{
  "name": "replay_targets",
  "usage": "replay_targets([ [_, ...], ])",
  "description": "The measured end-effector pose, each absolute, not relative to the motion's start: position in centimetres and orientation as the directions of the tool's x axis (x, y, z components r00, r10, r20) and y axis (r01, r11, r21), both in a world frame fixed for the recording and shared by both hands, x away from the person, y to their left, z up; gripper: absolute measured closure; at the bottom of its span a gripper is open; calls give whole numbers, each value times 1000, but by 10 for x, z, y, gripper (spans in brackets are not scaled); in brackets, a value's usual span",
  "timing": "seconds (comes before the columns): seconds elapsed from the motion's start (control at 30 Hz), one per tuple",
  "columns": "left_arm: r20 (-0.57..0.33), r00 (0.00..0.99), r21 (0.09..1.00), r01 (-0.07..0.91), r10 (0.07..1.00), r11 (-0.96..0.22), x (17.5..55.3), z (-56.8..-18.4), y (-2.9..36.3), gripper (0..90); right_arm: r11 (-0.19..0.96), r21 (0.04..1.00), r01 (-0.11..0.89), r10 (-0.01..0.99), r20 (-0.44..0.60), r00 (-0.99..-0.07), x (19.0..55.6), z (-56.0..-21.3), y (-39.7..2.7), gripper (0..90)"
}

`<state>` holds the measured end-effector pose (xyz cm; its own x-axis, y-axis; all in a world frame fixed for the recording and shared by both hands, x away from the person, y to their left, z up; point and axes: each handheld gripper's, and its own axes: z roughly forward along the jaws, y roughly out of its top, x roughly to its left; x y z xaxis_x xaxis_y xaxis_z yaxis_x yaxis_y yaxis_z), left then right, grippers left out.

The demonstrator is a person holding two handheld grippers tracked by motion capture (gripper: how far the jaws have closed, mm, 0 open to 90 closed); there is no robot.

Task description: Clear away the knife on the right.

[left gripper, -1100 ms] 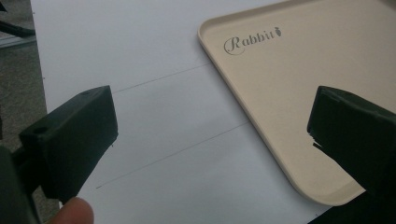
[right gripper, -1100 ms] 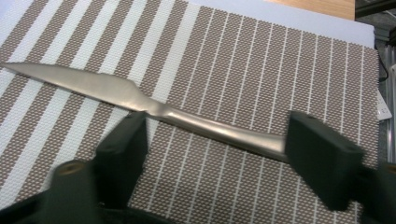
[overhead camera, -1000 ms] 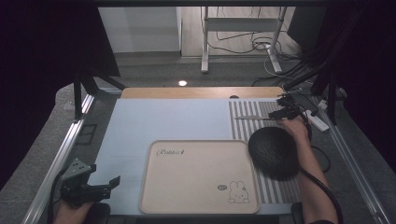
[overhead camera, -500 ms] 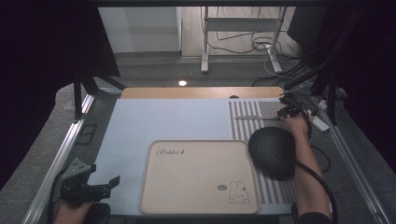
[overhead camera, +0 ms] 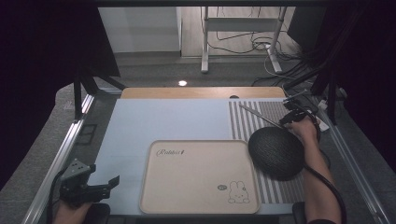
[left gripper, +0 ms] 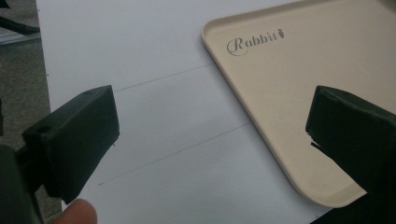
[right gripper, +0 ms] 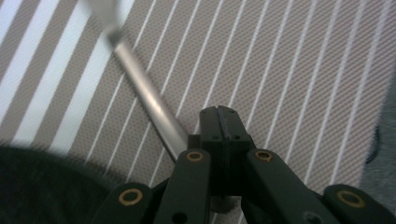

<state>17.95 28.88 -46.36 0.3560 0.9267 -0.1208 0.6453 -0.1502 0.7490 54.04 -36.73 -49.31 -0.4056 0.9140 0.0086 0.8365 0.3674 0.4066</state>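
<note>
A metal rod (overhead camera: 261,117) is seen lying slantwise over the striped mat (overhead camera: 247,122), its near end reaching back under the right gripper (overhead camera: 290,117). In the right gripper view the rod (right gripper: 148,100) runs up and to the left from beside the jaws, which have just been closing and are pressed flat together with nothing visible between the tips; whether the rod is clamped lower down cannot be told. A dark round bowl (overhead camera: 276,152) sits just below that gripper, beside the beige tray (overhead camera: 196,205). The left gripper (overhead camera: 100,185) is held wide open and empty, the tray's corner (left gripper: 299,116) lying ahead between its jaws.
</note>
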Motion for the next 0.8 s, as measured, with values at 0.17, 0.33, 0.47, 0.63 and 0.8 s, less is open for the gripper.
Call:
replay_targets([
  [0.17, -118, 359, 749, 644, 926, -154, 180, -463, 288, 27, 431, 363, 826, 880, 35, -475, 531, -492, -365, 900],
  [0.33, -117, 359, 751, 642, 926, -154, 180, -463, 288, 27, 427, 355, 832, 884, 33, -467, 531, -490, -363, 899],
  [0.47, -118, 358, 751, 642, 926, -152, 180, -463, 288, 27, 357, 418, 835, 907, 59, -417, 533, -479, -360, 760],
  [0.63, -115, 356, 751, 642, 927, -153, 180, -463, 288, 28, 316, 463, 828, 912, 93, -400, 536, -466, -346, 464],
  [0.8, -119, 356, 752, 642, 927, -150, 180, -463, 289, 29, 328, 437, 838, 913, 81, -400, 540, -470, -334, 102],
])
